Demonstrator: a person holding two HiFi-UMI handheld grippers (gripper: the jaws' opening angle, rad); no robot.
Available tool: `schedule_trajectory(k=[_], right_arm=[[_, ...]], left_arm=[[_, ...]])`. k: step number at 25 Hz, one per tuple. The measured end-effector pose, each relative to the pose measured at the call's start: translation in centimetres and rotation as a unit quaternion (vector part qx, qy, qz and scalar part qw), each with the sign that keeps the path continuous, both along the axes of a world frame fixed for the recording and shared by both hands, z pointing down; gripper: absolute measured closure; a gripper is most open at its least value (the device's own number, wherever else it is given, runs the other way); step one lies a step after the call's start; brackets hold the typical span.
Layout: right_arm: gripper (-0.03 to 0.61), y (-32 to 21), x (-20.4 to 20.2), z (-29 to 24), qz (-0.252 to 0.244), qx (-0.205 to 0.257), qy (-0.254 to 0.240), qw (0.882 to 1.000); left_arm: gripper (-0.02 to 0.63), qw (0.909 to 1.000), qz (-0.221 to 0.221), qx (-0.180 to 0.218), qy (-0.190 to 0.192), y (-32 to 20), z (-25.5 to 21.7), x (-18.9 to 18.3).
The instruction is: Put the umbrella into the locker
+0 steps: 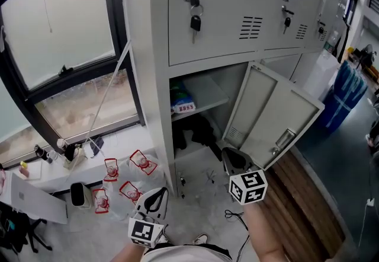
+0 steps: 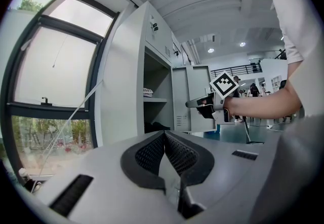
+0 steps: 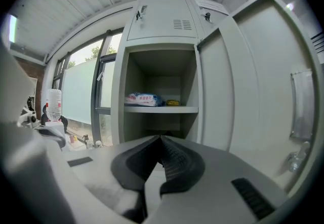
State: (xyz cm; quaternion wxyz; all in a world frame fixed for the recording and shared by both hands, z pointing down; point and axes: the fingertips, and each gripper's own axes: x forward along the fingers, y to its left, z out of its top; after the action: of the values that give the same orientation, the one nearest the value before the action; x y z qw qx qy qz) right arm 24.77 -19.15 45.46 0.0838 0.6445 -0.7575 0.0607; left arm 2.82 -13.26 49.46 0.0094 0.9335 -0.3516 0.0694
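Note:
The grey locker (image 1: 204,35) has its lower door (image 1: 266,112) swung open to the right. Under its shelf (image 1: 207,102) lies a black bundle (image 1: 198,130), which looks like the folded umbrella; the left gripper view shows it as a dark shape (image 2: 154,126). My right gripper (image 1: 233,159) hangs in front of the opening, shut and empty, apart from the bundle. It faces the open compartment (image 3: 161,139) and shows from the side (image 2: 195,102). My left gripper (image 1: 155,198) is low beside the locker's left side, shut with nothing between its pads (image 2: 164,136).
A printed packet (image 1: 182,105) lies on the shelf. Keys (image 1: 195,21) hang from the upper door. Plastic bags with red print (image 1: 127,187) sit on the floor by the window sill (image 1: 53,166). A black cable (image 1: 237,216) lies on the floor. A blue bin (image 1: 343,98) stands right.

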Motion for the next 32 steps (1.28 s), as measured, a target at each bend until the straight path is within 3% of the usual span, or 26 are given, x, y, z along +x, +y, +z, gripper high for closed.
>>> schedule_trajectory(k=[13,32], right_arm=[[0.561,6.0,3.5,-2.0,0.028,0.023,0.04,0.999],[0.561,11.7,4.4,-3.3,0.051,0.042,0.084,0.994]], left_arm=[[0.592,0.9999,-0.004,0.009,0.006,-0.8,-0.9,-0.1],[0.592,0.9996,-0.019,0.019,0.013,-1.7,-1.6,-1.1]])
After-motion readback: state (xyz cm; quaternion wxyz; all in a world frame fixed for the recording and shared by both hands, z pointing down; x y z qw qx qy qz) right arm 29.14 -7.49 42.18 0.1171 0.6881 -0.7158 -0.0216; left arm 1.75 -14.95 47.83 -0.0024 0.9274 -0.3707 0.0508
